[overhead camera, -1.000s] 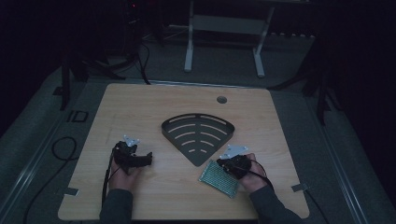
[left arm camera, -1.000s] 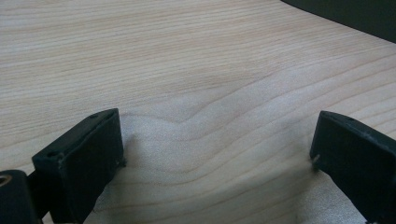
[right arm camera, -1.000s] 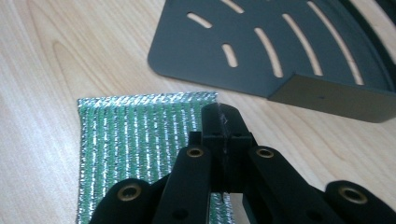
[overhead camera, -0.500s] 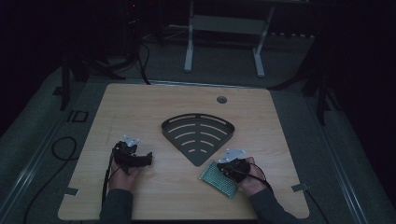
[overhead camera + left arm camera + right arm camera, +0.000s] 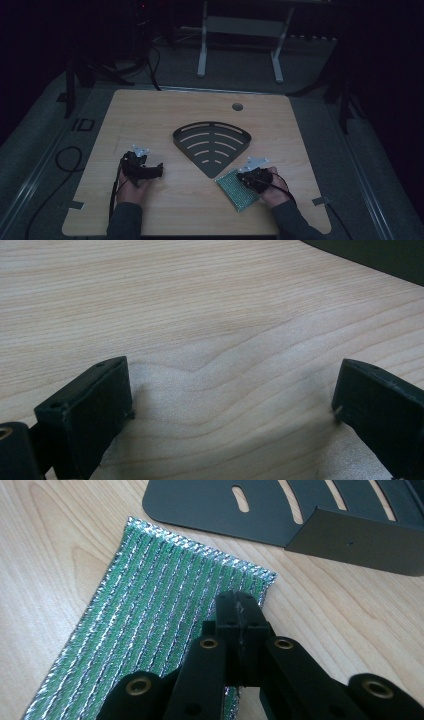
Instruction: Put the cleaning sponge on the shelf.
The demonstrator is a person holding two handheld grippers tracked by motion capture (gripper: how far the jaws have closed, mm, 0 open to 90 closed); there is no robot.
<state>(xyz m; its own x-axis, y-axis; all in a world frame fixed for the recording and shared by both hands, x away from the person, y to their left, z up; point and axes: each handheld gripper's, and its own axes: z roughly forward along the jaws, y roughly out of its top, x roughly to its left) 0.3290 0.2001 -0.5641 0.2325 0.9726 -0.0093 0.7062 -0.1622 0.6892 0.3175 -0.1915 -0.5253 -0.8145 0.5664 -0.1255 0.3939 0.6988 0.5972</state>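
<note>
While dim floor surrounds the wooden table (image 5: 165, 115), left gripper (image 5: 145, 171) gapes empty; right gripper (image 5: 239, 605) is closed above the green scourer (image 5: 150, 625).

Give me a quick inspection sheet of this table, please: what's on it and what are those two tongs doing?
Surface: wooden table, hole near far edge.
Job's things: green sponge flat by the black rack.
Clutter: nothing seen.
Tongs: right tongs shut, tips over the sponge's edge; left tongs open over bare wood.
Cables: one trails from each tongs; loop on the floor at left.
Surroundings: dark room, metal stand behind.
</note>
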